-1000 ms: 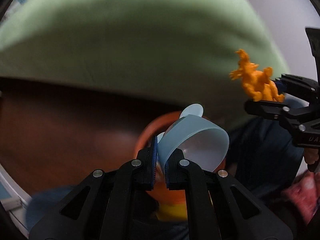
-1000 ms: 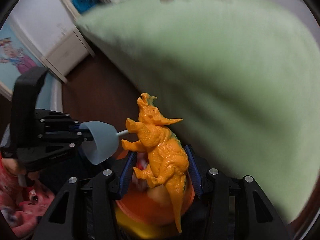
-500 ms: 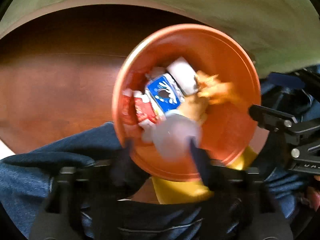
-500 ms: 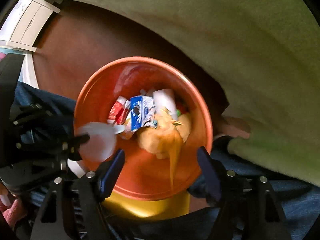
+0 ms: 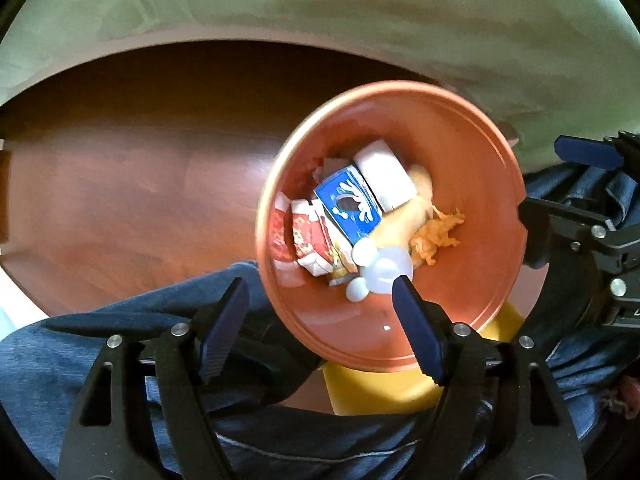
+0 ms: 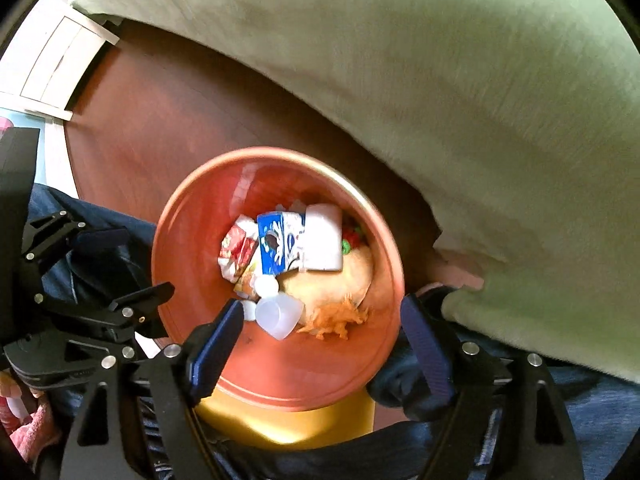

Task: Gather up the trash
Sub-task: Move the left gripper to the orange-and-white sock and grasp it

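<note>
blurred dinosaur beside half-buried cup

A round orange plastic bin is being shown right of centre, with a blue-and-white carton, a white box, a red-and-white carton, a pale blue plastic scoop and an orange toy dinosaur lying inside. The left gripper is being held wide apart at the lower frame, nothing gripped.

A home, likely a bedroom or child's room: a pale green bedspread fills twelve to three o'clock, dark wood-look flooring beneath, and a white panelled cabinet at ten o'clock.
</note>
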Demonstrator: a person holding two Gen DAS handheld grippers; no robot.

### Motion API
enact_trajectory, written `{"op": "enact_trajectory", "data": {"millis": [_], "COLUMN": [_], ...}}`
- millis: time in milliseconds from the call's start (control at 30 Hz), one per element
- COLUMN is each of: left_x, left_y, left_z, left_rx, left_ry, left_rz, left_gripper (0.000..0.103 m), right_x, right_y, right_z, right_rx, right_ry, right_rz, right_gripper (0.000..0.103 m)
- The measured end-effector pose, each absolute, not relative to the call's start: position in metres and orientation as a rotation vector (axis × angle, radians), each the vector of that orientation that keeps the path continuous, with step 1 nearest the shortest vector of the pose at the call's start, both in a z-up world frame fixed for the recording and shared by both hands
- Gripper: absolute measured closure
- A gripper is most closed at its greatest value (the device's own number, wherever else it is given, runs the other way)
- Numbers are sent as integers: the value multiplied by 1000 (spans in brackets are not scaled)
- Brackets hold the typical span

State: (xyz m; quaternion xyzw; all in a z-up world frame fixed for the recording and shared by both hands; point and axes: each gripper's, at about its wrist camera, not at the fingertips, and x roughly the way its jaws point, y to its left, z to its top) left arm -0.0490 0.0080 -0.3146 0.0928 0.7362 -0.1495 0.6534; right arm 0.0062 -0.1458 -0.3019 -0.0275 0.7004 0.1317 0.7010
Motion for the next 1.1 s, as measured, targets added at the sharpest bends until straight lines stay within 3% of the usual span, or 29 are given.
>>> {"op": "enact_trajectory", "data": {"millis": [400,633,900,1100], "left_x": [3,47,131,226], "left_y": [49,75,80,70], "left_z": [-246,-170,-86,-60], "left_rx": [55,16,-35,-2], "left_ry": [1479,1242,976,834], "left_rz": [-269,-201,-172,-149], "left_gripper": [31,30,22,16], "right_x": [25,43,51,61], "right_y": [-146,-157,-150,-147], "right_z": [-198,-142,-127,-127], "right_rx": [-82,-17,-3,-3], "right_ry": [1211,1010,916,908], "right_rz": [381,402,446,461], "right_gripper": [20,17,17,17]}}
